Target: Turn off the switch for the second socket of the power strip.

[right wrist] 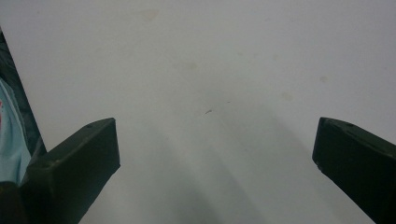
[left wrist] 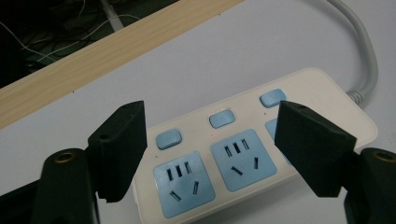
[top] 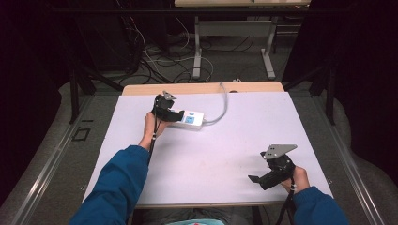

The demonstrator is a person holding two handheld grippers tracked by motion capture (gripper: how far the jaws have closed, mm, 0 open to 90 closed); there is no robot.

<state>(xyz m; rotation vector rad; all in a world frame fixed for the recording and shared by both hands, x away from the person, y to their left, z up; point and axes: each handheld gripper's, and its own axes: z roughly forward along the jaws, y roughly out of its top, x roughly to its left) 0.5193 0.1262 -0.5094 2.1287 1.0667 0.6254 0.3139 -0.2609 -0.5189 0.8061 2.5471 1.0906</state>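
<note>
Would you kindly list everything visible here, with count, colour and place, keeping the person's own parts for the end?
power strip: one, cream with blue sockets and switches, far left of table
cable: one, grey, from strip toward table's far edge
table: one, white top with wooden far edge
second table: one, grey legs, beyond
floor wires: several, black and white
left gripper: one, black, jaws astride strip
right gripper: one, black, open, near right
sleeves: two, blue
</note>
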